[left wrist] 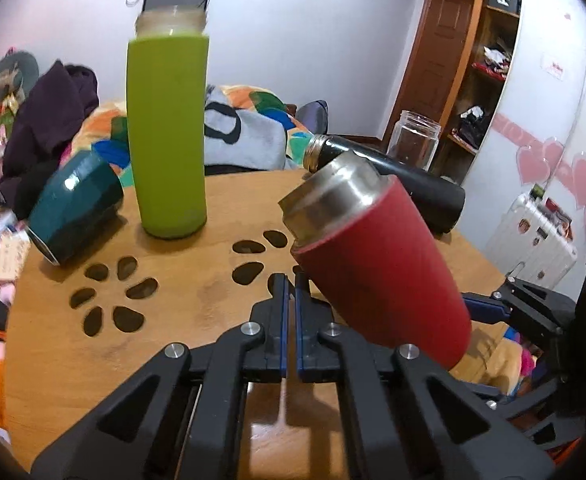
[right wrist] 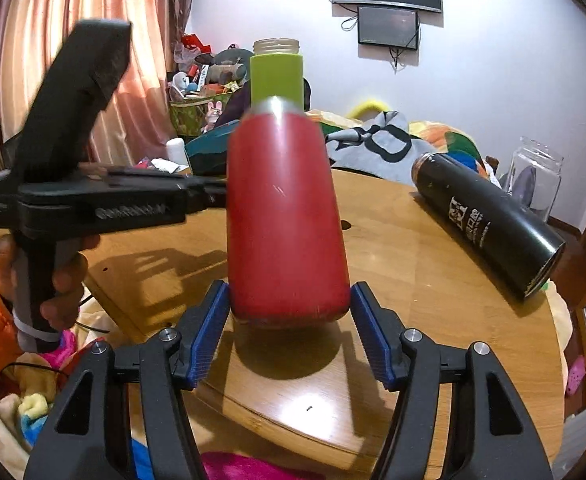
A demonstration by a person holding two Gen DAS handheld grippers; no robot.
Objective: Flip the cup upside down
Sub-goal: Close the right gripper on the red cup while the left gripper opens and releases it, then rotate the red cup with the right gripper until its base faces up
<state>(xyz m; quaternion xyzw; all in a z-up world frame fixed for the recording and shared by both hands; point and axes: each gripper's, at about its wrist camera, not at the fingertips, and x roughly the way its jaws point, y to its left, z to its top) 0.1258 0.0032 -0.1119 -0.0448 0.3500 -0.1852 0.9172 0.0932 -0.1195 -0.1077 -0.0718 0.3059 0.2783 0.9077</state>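
Red cup (right wrist: 287,216) sits tilted above the near part of the wooden desk (right wrist: 413,264), steel neck pointing far, its base clamped between the right tool's (right wrist: 291,312) blue pads, while the left tool (left wrist: 290,292), jaws together and empty, hovers to its left.

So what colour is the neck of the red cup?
Bare silver metal on the red cup, clearest in the left wrist view.

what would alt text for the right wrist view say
A tilted red cup sits gripped between the right gripper's blue pads over a wooden table; a green bottle stands behind, a black flask lies right.
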